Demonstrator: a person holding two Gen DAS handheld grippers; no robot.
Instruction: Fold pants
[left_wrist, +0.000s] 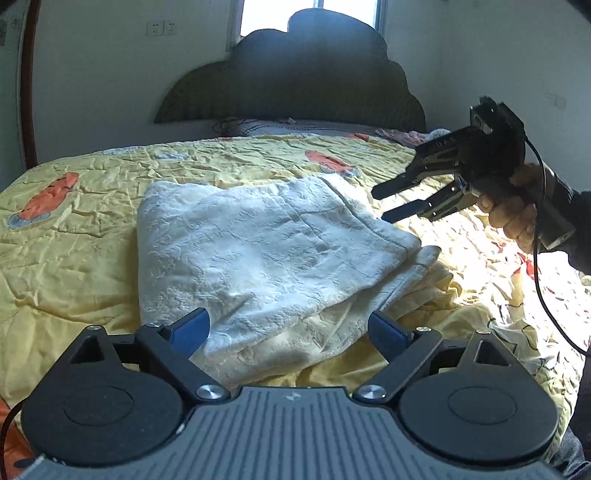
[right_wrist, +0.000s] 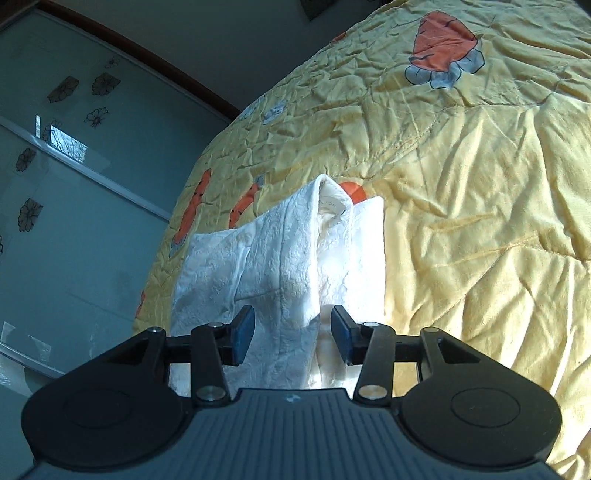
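pants (left_wrist: 258, 236) white, folded bundle on quilt (left_wrist: 74, 258), mid-bed | L grip (left_wrist: 288, 332) fingers wide apart, empty, at pants' 6 o'clock edge | R grip (left_wrist: 397, 201) in hand (left_wrist: 513, 214), fingers apart, empty, tips just off pants' 2 o'clock edge | R cam: pants (right_wrist: 280, 266) between open fingers (right_wrist: 243, 334), contact unclear

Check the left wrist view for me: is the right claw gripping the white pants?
No. The right claw hangs open in the air beside the folded white pants, its fingers apart with no cloth between them.
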